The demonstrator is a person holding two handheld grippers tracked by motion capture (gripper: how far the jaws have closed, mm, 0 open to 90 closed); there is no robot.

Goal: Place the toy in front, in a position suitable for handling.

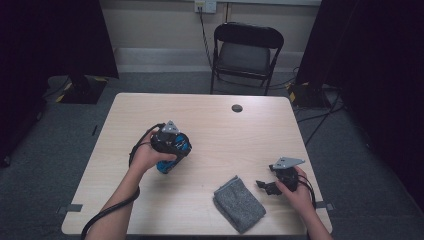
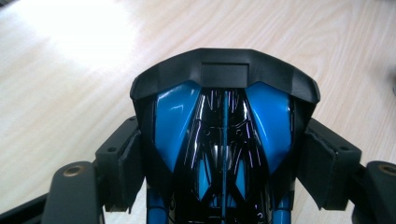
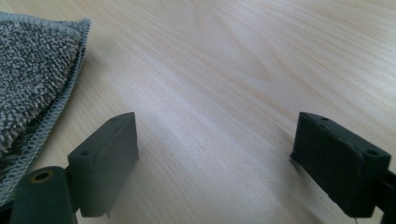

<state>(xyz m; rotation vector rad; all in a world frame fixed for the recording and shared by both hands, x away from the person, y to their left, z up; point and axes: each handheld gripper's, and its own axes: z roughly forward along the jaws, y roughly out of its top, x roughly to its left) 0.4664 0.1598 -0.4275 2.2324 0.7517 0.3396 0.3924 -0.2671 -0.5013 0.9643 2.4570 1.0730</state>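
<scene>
A glossy blue and black toy car (image 2: 177, 121) with a black spoiler sits between the jaws of my left gripper (image 2: 224, 163), whose pads (image 2: 123, 163) press on both its sides. From above, the left gripper (image 1: 172, 150) is at the table's left middle, with the car (image 1: 164, 167) sticking out below the hand. My right gripper (image 1: 267, 187) rests low at the front right, its jaws wide apart with only bare wood between them (image 3: 229, 158). A folded grey cloth (image 1: 239, 202) lies just to its left, and its stitched edge (image 3: 32, 70) is close to the left jaw.
The light wooden table (image 1: 210, 125) has a dark round cable hole (image 1: 237, 108) near its far edge. A black folding chair (image 1: 245, 50) stands behind the table. Dark stands and cables sit on the floor at both sides.
</scene>
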